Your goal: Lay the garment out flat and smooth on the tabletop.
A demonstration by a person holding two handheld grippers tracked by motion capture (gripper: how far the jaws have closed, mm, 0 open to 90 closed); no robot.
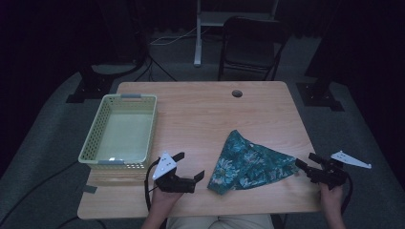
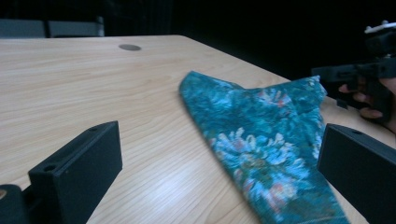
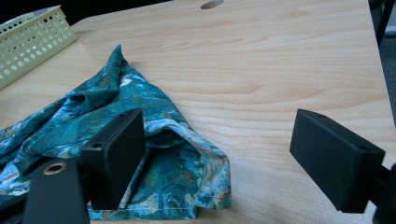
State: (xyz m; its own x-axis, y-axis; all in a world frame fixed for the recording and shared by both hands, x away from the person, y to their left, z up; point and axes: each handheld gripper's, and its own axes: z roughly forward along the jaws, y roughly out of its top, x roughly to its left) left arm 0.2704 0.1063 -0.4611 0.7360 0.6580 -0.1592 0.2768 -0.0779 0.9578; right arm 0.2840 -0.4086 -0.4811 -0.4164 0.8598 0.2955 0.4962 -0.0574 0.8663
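In the left gripper view the cloth [image 2: 261, 144] runs off the bottom edge, & the right gripper [image 2: 359, 74] is cut by the right edge, blurry too. In the right gripper view the cloth [image 3: 93, 116] runs off the left edge, part hidden behind a jaw. The basket [image 3: 32, 42] is cut off top left.

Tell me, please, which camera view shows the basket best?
The high view: the whole basket shows there, pale green and perforated, standing on the table's left side with nothing visible inside. The right gripper view catches one perforated corner at its upper left. The left gripper view looks at the cloth instead.
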